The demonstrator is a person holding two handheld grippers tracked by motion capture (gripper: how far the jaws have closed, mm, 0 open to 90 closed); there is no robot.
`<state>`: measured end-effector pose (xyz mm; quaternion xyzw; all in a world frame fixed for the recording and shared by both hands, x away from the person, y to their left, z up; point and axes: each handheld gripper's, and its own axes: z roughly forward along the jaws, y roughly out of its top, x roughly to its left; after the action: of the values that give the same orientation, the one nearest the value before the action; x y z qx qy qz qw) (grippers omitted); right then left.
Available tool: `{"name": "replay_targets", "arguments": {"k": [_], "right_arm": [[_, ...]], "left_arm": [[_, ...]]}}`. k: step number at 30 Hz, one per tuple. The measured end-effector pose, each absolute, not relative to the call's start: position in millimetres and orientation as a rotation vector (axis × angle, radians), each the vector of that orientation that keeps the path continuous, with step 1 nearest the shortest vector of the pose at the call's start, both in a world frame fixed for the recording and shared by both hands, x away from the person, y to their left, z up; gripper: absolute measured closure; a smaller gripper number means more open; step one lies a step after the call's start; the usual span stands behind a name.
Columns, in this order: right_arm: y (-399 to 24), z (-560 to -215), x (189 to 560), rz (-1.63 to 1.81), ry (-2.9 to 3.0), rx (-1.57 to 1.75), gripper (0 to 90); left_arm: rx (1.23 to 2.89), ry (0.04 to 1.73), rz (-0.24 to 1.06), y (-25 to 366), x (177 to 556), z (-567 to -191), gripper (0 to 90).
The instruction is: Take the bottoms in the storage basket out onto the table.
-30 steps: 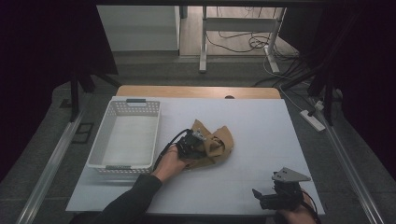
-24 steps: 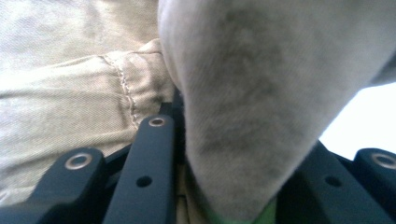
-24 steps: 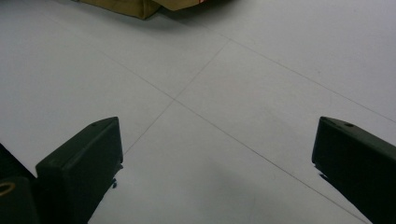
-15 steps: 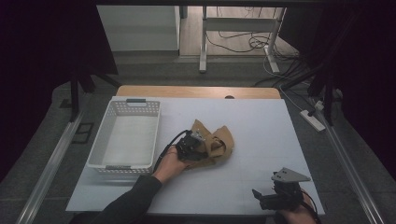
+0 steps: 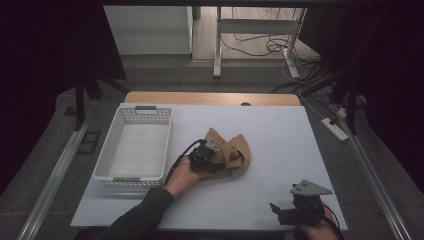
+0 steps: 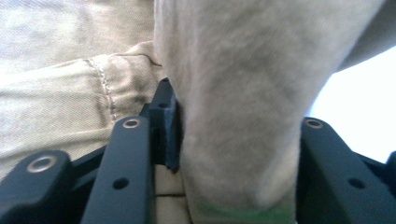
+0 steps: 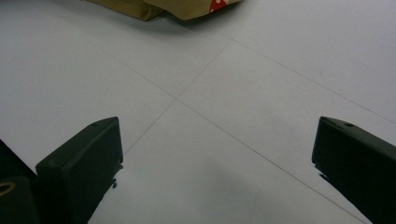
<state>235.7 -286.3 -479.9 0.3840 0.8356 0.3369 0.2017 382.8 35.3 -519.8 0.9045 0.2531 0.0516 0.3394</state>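
While the left gripper (image 5: 216, 156) sits on the tan cloth (image 5: 235, 152), jaws just opening, a fold still fills the gap between them. White basket (image 5: 134, 150) just beside its hand; right gripper (image 5: 280, 212), spread wide, rests well apart over bare table (image 5: 280, 130).

A lab-like recording room: a white-topped table (image 5: 280, 135) hemmed by black curtains (image 5: 55, 45), metal floor rails (image 5: 55, 175), loose cables (image 5: 255, 47) and a white power strip (image 5: 336, 129) beyond the right gripper (image 5: 280, 214).
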Motion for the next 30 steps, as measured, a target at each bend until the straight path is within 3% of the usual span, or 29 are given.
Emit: {"name": "replay_targets", "arguments": {"k": [16, 30], "right_arm": [[-286, -480, 236, 0.935, 2.338, 1.070, 2.1], [-285, -480, 236, 0.933, 2.343, 1.066, 2.1]], "left_arm": [[2.298, 0.678, 0.015, 36, 385, -514, 27.9], [2.286, 0.684, 0.025, 38, 381, -501, 11.4]]}}
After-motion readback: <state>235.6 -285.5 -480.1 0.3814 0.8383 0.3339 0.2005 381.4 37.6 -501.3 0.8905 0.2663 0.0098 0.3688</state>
